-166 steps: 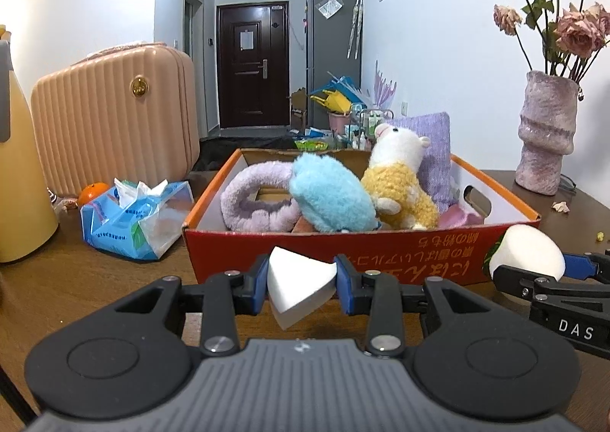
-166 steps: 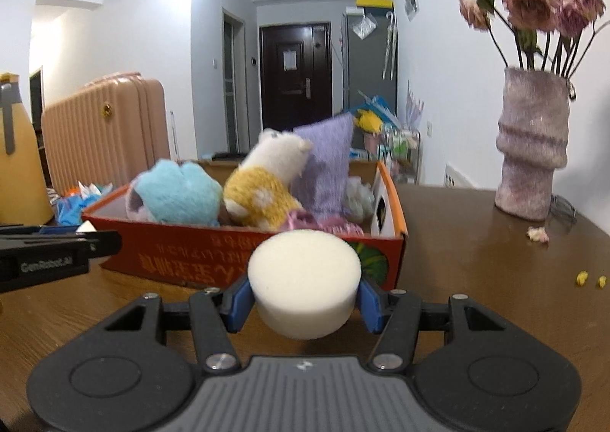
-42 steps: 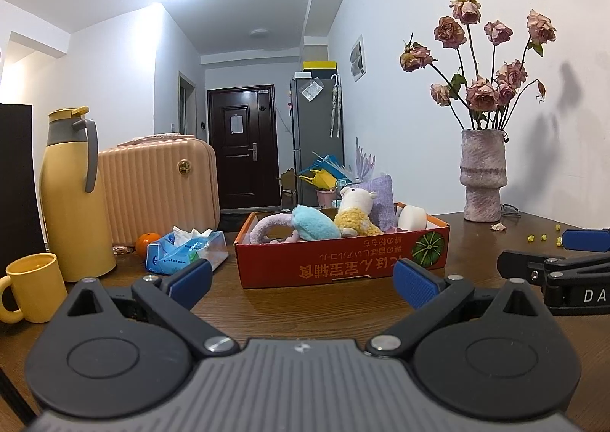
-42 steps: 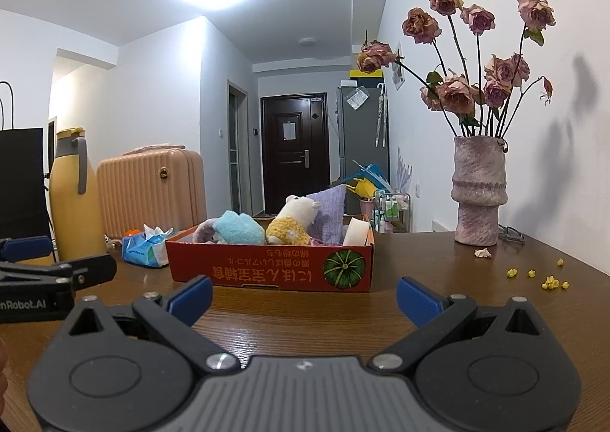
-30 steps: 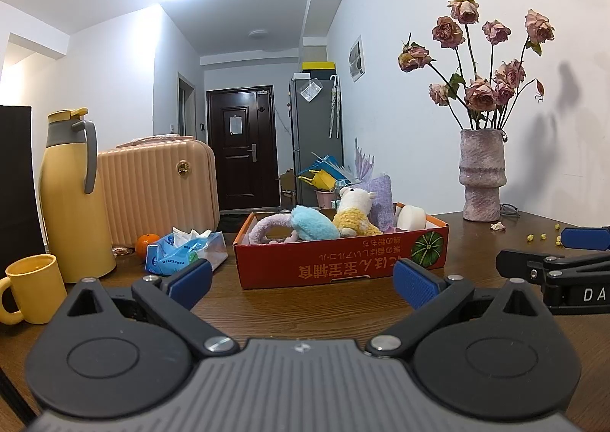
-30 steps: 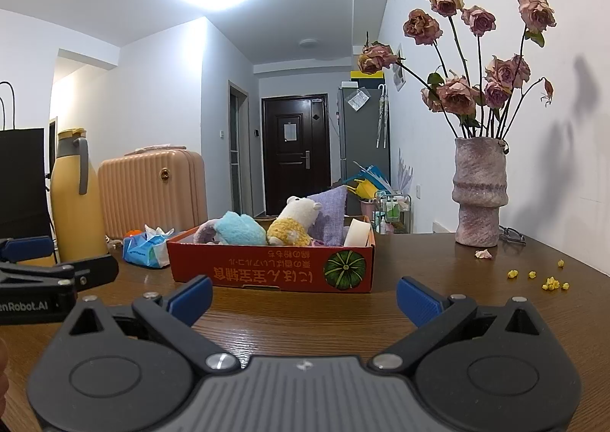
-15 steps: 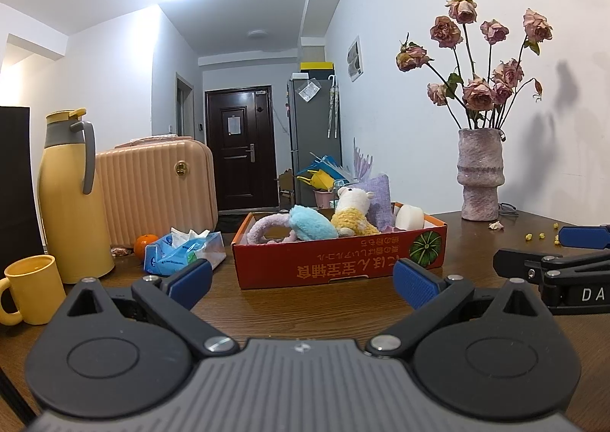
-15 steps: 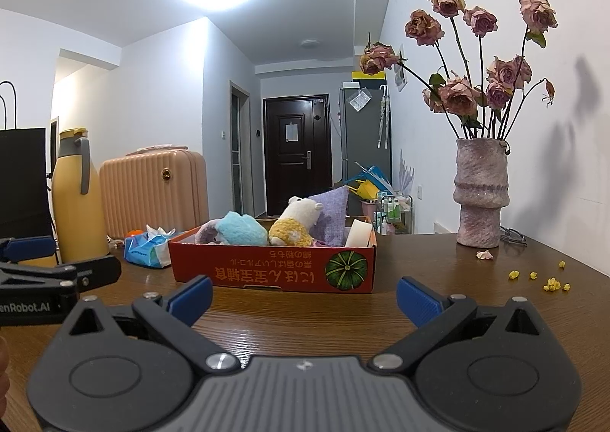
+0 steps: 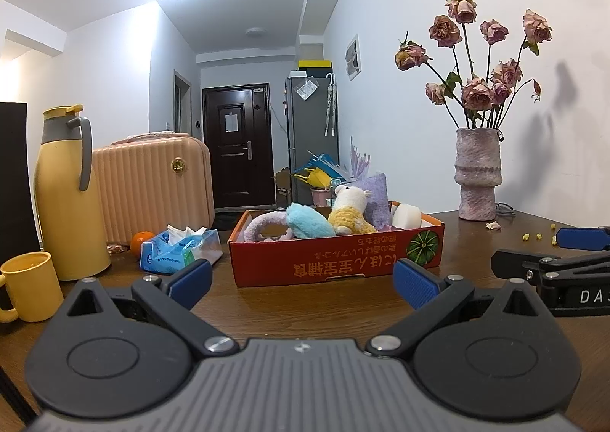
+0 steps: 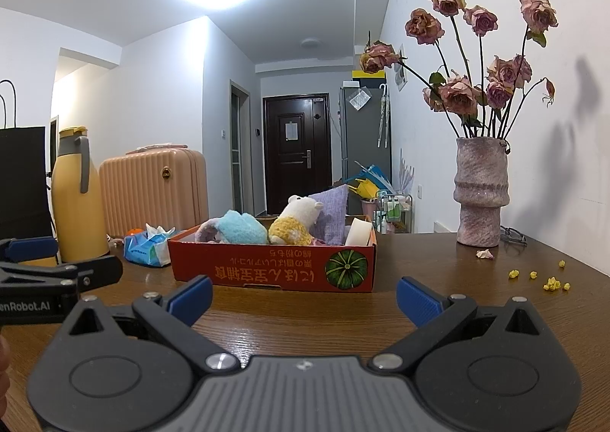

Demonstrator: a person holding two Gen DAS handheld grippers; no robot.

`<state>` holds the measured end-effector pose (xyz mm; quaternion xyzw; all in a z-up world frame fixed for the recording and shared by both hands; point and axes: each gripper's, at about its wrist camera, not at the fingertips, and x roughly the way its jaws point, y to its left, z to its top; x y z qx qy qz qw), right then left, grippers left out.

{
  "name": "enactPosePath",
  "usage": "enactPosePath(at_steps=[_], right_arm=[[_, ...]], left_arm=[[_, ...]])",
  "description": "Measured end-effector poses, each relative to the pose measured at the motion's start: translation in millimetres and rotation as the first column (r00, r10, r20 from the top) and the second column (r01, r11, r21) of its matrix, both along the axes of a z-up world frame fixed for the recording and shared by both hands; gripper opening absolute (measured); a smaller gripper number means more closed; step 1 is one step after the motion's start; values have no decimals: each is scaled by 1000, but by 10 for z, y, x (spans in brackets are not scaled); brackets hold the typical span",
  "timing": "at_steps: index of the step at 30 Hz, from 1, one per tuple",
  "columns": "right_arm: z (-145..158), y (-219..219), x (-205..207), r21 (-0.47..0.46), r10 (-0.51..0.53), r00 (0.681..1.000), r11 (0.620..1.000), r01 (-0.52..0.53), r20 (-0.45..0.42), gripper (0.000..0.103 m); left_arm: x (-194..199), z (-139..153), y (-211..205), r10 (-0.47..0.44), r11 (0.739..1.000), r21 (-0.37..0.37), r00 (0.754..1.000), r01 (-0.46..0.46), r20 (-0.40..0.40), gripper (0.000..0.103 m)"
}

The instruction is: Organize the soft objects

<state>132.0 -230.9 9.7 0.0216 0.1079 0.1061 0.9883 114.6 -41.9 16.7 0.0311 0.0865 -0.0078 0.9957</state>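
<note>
A red cardboard box (image 9: 335,262) (image 10: 267,266) stands on the wooden table ahead of both grippers. In it lie a blue plush (image 9: 307,226) (image 10: 242,228), a pale purple ring plush (image 9: 263,227), a white and yellow lamb toy (image 9: 349,209) (image 10: 295,222), a purple cushion (image 9: 375,197) (image 10: 333,216) and a white round sponge (image 9: 407,214) (image 10: 358,232). My left gripper (image 9: 303,281) is open and holds nothing, well short of the box. My right gripper (image 10: 305,298) is open and holds nothing too. Each gripper shows at the edge of the other's view.
A yellow thermos (image 9: 66,195), a yellow mug (image 9: 28,291), a peach suitcase (image 9: 152,188), an orange (image 9: 141,241) and a blue tissue pack (image 9: 179,251) stand left of the box. A vase of dried roses (image 9: 478,174) (image 10: 482,191) stands at the right, with yellow crumbs (image 10: 549,281) nearby.
Earlier each gripper held a white sponge close to the box; now both are open and pulled back from it. Over the last second hardly anything has moved.
</note>
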Motion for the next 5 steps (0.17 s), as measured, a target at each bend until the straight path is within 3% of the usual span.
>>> enactPosePath(at_steps=[5], right_arm=[[-5, 17, 7, -3, 1, 1000, 1000, -1, -6, 103]], left_arm=[[30, -8, 18, -7, 1000, -12, 1000, 7, -7, 103]])
